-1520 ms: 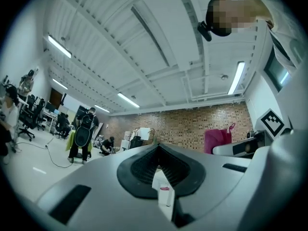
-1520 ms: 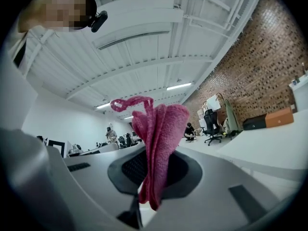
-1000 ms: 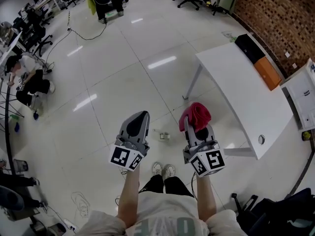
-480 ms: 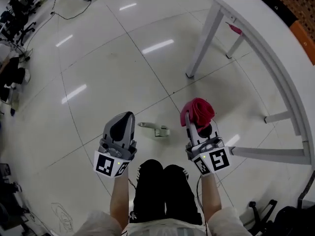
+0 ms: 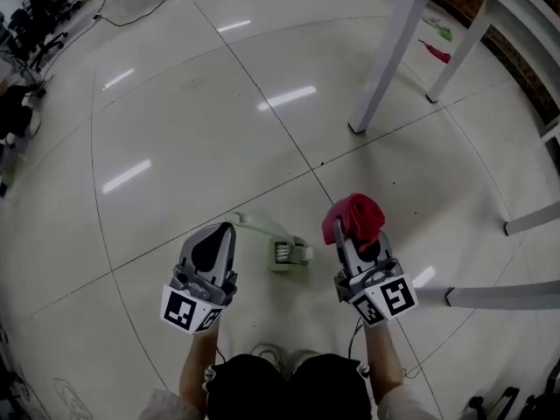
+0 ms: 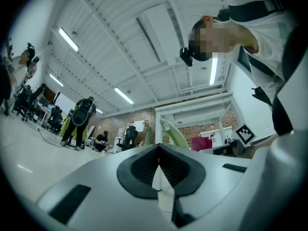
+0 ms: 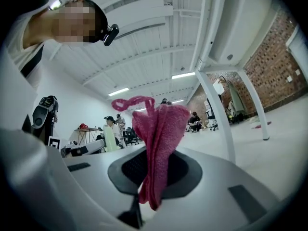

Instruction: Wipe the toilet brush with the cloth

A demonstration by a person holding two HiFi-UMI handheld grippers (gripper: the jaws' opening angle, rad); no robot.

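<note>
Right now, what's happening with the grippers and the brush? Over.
Left gripper shut, empty. Right gripper shut on cloth. Brush lies on floor between them, untouched. Nothing blocking.

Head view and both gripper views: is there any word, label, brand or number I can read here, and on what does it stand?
No readable text in any view.
Left gripper's marker cube: square black-and-white patterns only, no letters or digits.
Right gripper's marker cube: the same kind of pattern, also seen from the left gripper view.
Toilet brush and cloth: no print visible.
</note>
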